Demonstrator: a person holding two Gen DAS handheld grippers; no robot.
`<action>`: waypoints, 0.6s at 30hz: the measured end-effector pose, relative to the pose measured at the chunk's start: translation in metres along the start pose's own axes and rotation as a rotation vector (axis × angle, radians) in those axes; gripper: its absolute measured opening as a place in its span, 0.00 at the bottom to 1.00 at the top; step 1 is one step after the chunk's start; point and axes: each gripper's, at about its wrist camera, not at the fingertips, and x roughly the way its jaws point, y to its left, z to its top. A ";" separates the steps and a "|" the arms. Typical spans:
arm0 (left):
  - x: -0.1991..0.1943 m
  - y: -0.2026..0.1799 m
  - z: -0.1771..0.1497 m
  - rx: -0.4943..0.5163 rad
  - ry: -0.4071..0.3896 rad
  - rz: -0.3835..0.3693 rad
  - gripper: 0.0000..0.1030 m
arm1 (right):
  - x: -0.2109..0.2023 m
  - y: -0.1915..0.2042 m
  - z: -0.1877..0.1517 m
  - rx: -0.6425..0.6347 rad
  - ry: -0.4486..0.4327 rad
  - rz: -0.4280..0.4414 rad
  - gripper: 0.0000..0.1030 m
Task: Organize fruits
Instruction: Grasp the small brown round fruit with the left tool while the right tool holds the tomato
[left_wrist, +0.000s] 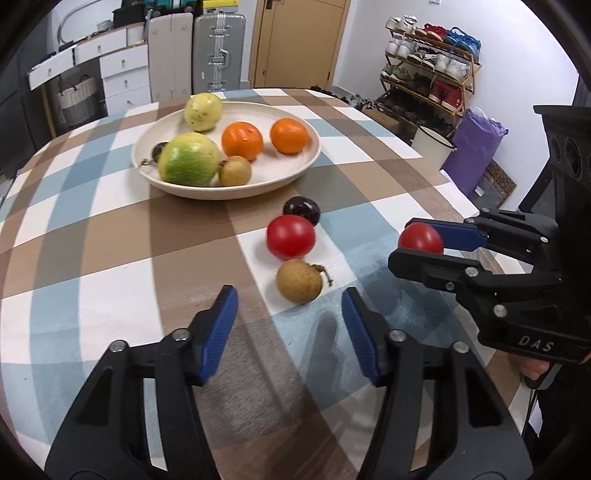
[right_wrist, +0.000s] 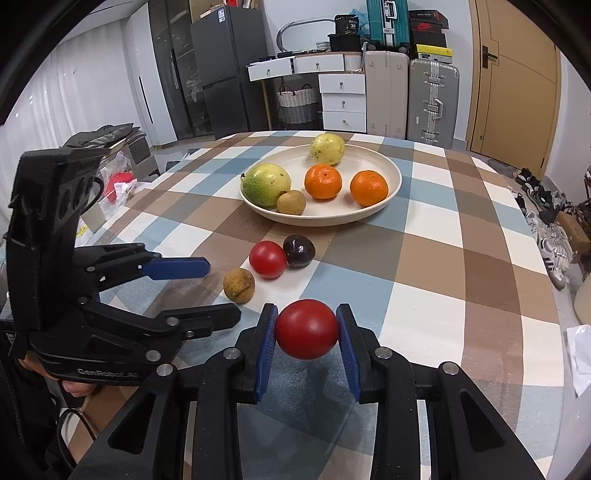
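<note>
A cream plate (left_wrist: 258, 189) (right_wrist: 332, 220) at the table's far side holds two oranges (left_wrist: 242, 140), a large green-yellow fruit (left_wrist: 189, 159), a yellow fruit (left_wrist: 203, 111) and a small brown fruit (left_wrist: 235, 170). In front of it, three fruits lie on the checked cloth: a dark plum (left_wrist: 302, 209) (right_wrist: 299, 251), a red tomato (left_wrist: 290, 236) (right_wrist: 267, 259) and a brown longan (left_wrist: 299, 280) (right_wrist: 239, 285). My left gripper (left_wrist: 288, 306) (right_wrist: 221, 291) is open, and the longan sits just ahead of its tips, untouched. My right gripper (right_wrist: 307, 326) (left_wrist: 402, 242) is shut on a second red tomato (right_wrist: 307, 328) (left_wrist: 421, 238), held above the cloth.
The table's right edge (left_wrist: 461, 192) drops off near a white bucket (left_wrist: 432, 142) and a purple bag (left_wrist: 476, 147). A shoe rack (left_wrist: 432, 66) stands behind them. Suitcases (right_wrist: 432, 99) and white drawers (right_wrist: 343, 99) line the far wall. A hand (right_wrist: 79, 387) grips the left tool.
</note>
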 end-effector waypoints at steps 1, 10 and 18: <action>0.002 -0.001 0.001 0.005 0.003 -0.002 0.49 | 0.000 -0.001 0.000 0.002 -0.002 -0.001 0.32; 0.007 -0.005 0.008 0.010 -0.002 -0.019 0.24 | -0.003 -0.008 0.000 0.017 -0.010 -0.003 0.32; -0.008 0.001 0.009 -0.009 -0.058 -0.013 0.24 | -0.004 -0.009 0.001 0.023 -0.019 -0.002 0.32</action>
